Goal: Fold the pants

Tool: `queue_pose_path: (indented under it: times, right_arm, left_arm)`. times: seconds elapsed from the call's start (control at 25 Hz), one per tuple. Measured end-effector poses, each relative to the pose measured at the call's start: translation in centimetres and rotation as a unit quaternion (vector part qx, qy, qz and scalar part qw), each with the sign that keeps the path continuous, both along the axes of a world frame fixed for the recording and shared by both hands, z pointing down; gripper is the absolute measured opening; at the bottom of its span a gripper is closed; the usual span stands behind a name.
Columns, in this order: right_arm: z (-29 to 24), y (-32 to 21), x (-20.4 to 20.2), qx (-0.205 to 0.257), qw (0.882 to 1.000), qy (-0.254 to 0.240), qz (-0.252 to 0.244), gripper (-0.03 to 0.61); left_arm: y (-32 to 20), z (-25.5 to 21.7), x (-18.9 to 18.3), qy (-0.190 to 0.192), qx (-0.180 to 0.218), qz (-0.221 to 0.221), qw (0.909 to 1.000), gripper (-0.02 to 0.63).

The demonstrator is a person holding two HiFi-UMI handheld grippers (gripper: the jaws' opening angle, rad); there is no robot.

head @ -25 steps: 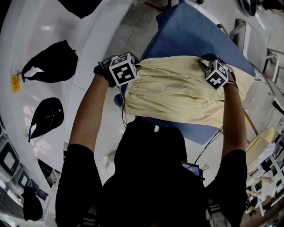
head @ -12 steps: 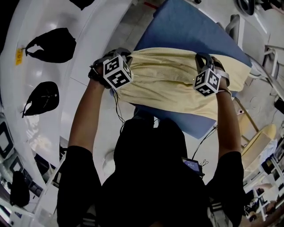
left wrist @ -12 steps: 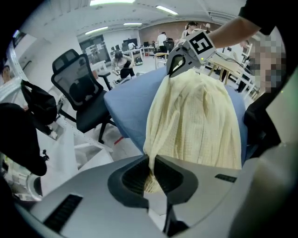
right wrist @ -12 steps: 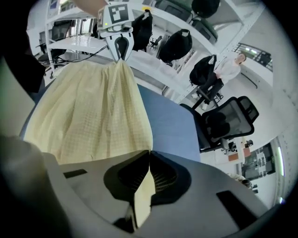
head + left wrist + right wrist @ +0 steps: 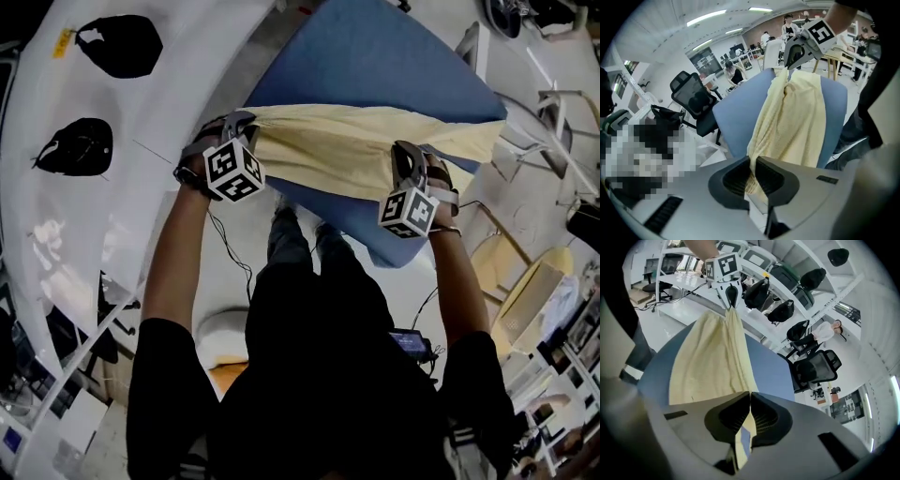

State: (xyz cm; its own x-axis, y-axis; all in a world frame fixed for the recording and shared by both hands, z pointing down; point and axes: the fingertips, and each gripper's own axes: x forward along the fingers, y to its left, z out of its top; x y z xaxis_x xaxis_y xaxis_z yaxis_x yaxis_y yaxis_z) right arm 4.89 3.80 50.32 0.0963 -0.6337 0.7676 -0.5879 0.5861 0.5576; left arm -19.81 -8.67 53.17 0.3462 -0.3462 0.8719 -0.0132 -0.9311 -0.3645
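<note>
head view: the yellow pants [image 5: 347, 155] lie in a bunched band across the blue table [image 5: 375, 56], with the near edge raised off it. the left gripper [image 5: 246, 120] pinches one end at about 11 o'clock in the picture, and the right gripper [image 5: 405, 150] pinches the other end at about 1 o'clock. both arms are stretched forward with the grippers tipped downward. the step in hand looks like the fold itself, taking the raised edge over toward 12 o'clock.

left gripper view: its jaws stand nearly together on a gathered fold of cloth, which runs taut toward 1 o'clock.

right gripper view: its jaws are almost closed on a thin edge, and the cloth stretches toward 11 o'clock. the next move probably calls for carrying both ends evenly and laying the edge flat before letting go.
</note>
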Motion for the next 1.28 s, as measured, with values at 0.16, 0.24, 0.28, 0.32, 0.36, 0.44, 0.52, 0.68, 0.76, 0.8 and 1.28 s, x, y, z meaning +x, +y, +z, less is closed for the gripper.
queue_pose_path:
  times: [0.16,0.24,0.28,0.32,0.36,0.44,0.52,0.68,0.76,0.8,1.28]
  right_arm:
    - [1.4,5.2,-1.5,-0.004,1.000,0.000,0.017,0.011]
    - [2.2,7.0,-2.5,-0.006,1.000,0.002,0.031,0.011]
    - [2.4,7.5,-3.0,-0.007,0.999,0.002,0.040,0.011]
    - [2.7,8.0,-3.6,-0.008,0.999,0.001,0.051,0.011]
    - [3.0,8.5,-4.2,-0.011,0.998,0.001,0.060,0.011]
    - [3.9,9.8,-5.2,-0.020,0.997,0.003,0.073,0.011]
    - [4.5,10.6,-6.1,-0.030,0.995,0.000,0.090,0.011]
    - [4.5,11.4,-8.8,-0.041,0.994,-0.007,0.101,0.011]
    - [4.6,11.9,-10.4,-0.044,0.994,-0.009,0.101,0.011]
    - [4.5,12.0,-11.2,-0.046,0.994,-0.009,0.099,0.011]
    - [4.8,11.2,-14.6,-0.033,0.992,-0.015,0.124,0.011]
  left_arm:
    - [3.6,0.5,-1.1,-0.003,0.028,0.017,0.9994,0.048]
    - [5.2,1.5,-2.2,-0.011,0.035,0.030,0.9989,0.048]
    - [5.6,1.9,-2.6,-0.012,0.037,0.033,0.9987,0.048]
    - [6.0,2.2,-3.0,-0.013,0.039,0.036,0.9985,0.048]
    - [6.3,2.5,-3.4,-0.014,0.042,0.040,0.9982,0.048]
    - [7.2,3.1,-4.2,-0.021,0.047,0.052,0.9973,0.048]
    - [7.9,3.8,-5.0,-0.030,0.050,0.066,0.9961,0.048]
    - [7.9,4.4,-6.7,-0.040,0.059,0.090,0.9934,0.048]
    - [7.3,4.2,-7.5,-0.042,0.073,0.095,0.9919,0.048]
    - [7.0,4.1,-7.9,-0.043,0.080,0.098,0.9911,0.048]
    - [3.7,0.9,-8.9,-0.057,0.153,0.144,0.9760,0.048]
